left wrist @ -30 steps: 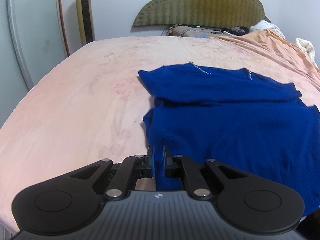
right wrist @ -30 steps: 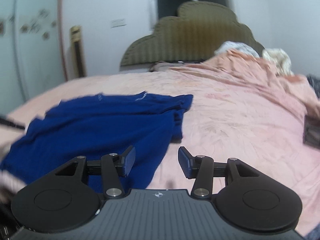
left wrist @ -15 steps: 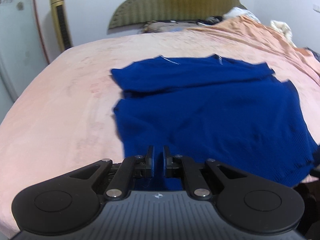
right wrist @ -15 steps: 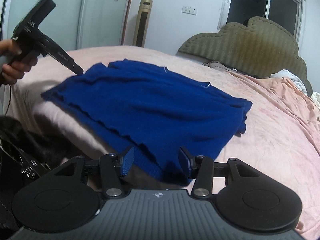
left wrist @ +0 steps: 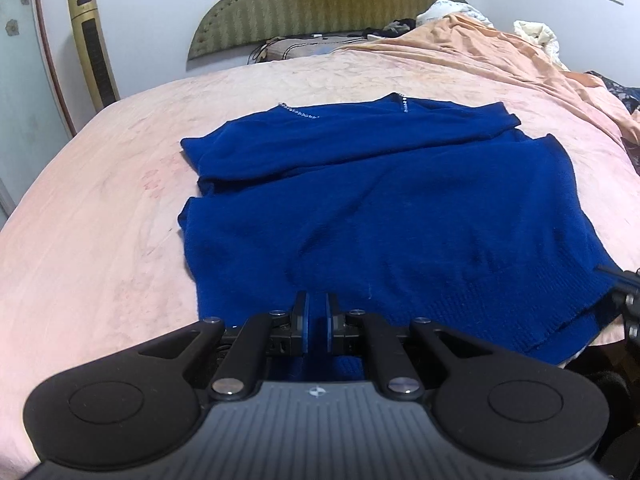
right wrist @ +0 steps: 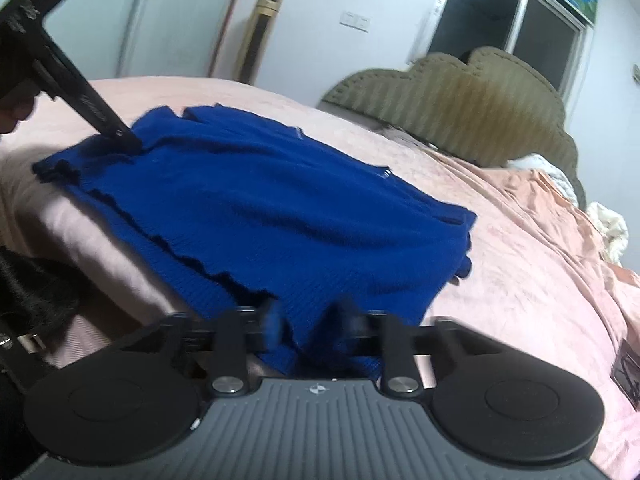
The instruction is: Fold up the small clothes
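Observation:
A blue knit sweater (left wrist: 400,220) lies flat on the pink bed (left wrist: 100,220), one sleeve folded across its chest and the hem toward me. My left gripper (left wrist: 317,320) is shut on the hem at the near left corner. In the right wrist view the same sweater (right wrist: 280,208) drapes over the bed's edge. My right gripper (right wrist: 306,320) is blurred and its jaws are closing, with the near right hem corner bunched between them. Seen from there, the left gripper (right wrist: 130,142) pinches the far corner, held by a hand at the top left.
A green padded headboard (left wrist: 320,4) stands at the far end. A rumpled orange cover (left wrist: 500,64) and white bedding (left wrist: 536,36) are heaped at the back right. A gold tower fan (left wrist: 92,48) stands by the wall. A dark object (right wrist: 628,368) lies at the bed's right edge.
The right gripper has moved in over the hem corner and its jaws have narrowed from wide apart onto the cloth. The left gripper has shifted sideways, still pinching the hem.

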`<action>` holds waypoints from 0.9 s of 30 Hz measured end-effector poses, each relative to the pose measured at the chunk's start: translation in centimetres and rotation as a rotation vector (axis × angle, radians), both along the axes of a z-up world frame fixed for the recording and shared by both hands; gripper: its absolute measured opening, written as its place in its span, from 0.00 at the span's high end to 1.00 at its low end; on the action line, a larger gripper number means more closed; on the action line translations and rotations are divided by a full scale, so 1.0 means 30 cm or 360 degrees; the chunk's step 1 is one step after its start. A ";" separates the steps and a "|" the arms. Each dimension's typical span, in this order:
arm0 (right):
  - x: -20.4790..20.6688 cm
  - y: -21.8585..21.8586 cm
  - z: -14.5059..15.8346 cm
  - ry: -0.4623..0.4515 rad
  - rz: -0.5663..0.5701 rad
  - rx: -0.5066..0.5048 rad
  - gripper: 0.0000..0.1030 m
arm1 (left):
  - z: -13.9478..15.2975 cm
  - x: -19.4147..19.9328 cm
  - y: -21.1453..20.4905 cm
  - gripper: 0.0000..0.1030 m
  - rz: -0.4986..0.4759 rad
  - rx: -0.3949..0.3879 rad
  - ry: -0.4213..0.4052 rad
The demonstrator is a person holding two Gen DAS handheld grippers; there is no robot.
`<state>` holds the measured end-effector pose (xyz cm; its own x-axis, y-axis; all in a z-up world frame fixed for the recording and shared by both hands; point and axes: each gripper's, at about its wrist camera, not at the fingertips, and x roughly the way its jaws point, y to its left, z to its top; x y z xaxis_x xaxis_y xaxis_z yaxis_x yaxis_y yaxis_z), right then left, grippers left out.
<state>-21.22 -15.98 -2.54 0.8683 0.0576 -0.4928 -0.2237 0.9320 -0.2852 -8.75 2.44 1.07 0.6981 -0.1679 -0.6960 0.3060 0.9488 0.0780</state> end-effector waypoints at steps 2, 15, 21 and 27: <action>0.018 -0.018 0.004 0.0016 -0.0061 -0.0007 0.93 | 0.001 -0.003 -0.003 0.93 -0.0006 0.0000 0.0001; -0.091 -0.187 0.119 0.0162 -0.0127 0.0023 0.96 | -0.007 -0.005 -0.010 0.93 -0.0028 -0.0008 0.0053; -0.105 -0.173 0.102 0.0154 -0.0063 0.0016 0.75 | 0.036 -0.027 -0.012 0.93 -0.0048 -0.0033 -0.0013; -0.129 -0.088 0.055 0.0103 0.0048 -0.0294 0.45 | 0.044 -0.031 -0.022 0.93 -0.0064 -0.0038 -0.0012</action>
<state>-25.09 -18.63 -0.89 0.8336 -0.0131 -0.5521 -0.2744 0.8578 -0.4346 -9.69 1.78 2.38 0.6958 -0.2123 -0.6862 0.3433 0.9374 0.0580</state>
